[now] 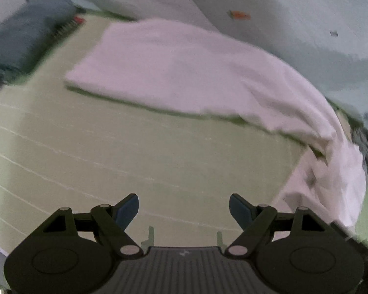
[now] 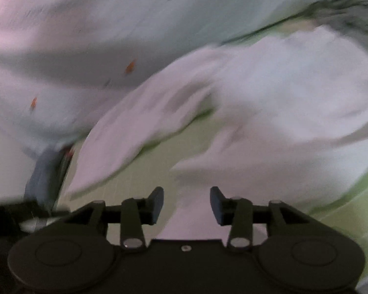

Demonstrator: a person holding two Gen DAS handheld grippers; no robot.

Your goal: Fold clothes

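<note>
While the left gripper tilts down over the green counter – fingers apart, empty – the right gripper angles over the pale garment, fingers apart, gripping nothing.

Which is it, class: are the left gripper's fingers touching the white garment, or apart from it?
Apart. The left wrist view shows the left gripper open over bare green mat, with the white garment lying beyond its fingertips.
</note>
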